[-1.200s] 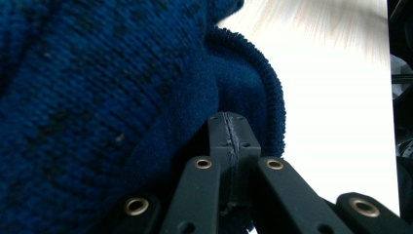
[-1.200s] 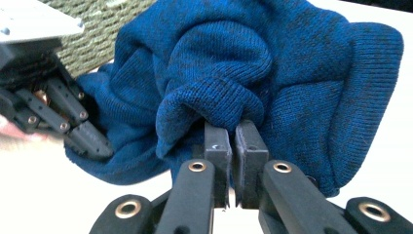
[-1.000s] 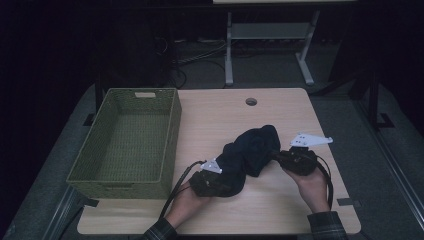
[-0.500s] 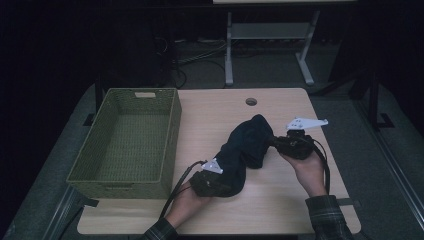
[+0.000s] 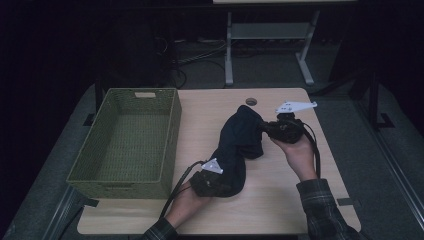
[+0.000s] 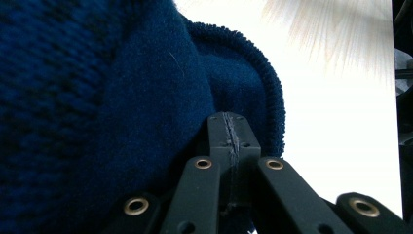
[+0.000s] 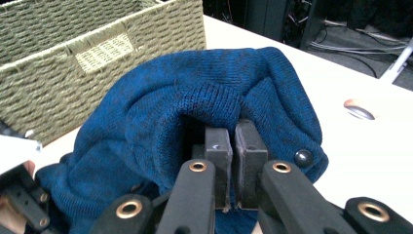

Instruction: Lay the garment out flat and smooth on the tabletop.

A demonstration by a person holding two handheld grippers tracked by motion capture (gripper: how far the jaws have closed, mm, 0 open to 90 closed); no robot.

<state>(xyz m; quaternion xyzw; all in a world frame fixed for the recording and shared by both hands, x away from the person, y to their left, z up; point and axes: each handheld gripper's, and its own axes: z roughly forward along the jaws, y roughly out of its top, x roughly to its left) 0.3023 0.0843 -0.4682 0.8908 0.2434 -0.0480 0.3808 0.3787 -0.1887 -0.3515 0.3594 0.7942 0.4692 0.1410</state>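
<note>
Both jaws pinch the blue knit garment [image 5: 240,145] — left gripper [image 5: 212,181] anchoring one end, right gripper [image 5: 270,129] lifting the other — to stretch it toward the wicker basket [image 5: 85,172].

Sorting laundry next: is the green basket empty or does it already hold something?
Empty. In the high view the basket shows only its bare woven floor; the blue knit is outside it, above the table.

Plaid sleeves [image 5: 325,210], black grippers, brass rivets, grey three-cornered plates [image 5: 295,106], black cables
</note>
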